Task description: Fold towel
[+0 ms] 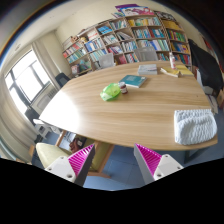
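A folded light grey towel (pixel 195 126) lies near the front edge of a round wooden table (pixel 120 110), ahead of and to the right of my fingers. My gripper (pixel 113 160) is open and empty, with its pink pads (pixel 82 158) wide apart. It is held back from the table's front edge, above the blue floor, well short of the towel.
A green object (pixel 111 92) and a blue-green book (pixel 132 80) lie further back on the table. A small bottle (pixel 172 62) stands at the far side. Bookshelves (pixel 125 40) line the far wall. A window (pixel 28 75) is at the left.
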The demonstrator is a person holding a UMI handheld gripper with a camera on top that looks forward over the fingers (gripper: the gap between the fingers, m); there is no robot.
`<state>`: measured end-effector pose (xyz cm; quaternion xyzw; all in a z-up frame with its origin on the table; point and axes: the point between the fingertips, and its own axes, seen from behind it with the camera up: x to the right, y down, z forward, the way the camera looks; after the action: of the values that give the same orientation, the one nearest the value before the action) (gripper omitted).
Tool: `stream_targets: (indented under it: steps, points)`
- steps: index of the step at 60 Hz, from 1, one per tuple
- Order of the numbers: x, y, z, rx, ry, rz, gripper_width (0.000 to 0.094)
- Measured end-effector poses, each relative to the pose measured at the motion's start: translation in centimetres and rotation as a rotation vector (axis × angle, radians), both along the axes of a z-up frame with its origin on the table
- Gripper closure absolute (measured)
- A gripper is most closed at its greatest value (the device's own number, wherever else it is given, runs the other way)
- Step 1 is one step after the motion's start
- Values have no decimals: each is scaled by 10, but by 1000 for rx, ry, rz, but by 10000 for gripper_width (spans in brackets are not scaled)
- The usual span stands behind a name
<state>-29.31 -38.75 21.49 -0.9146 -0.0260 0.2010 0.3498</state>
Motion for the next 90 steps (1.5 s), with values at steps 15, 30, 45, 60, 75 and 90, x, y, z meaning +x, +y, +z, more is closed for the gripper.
stream_targets:
  steps: [15,30,45,60,75,90]
  points:
    - [36,16,-15,-29,-21,-43,115]
    - [147,82,-77,-69,-78,-159,112]
    - [246,149,-196,-155,-254,-193,115]
    - [267,167,-239,-124,-406,-100,551]
    - [280,172,-236,-134,-257,-181,900]
    - [287,178,-184,-101,-127,-171,922]
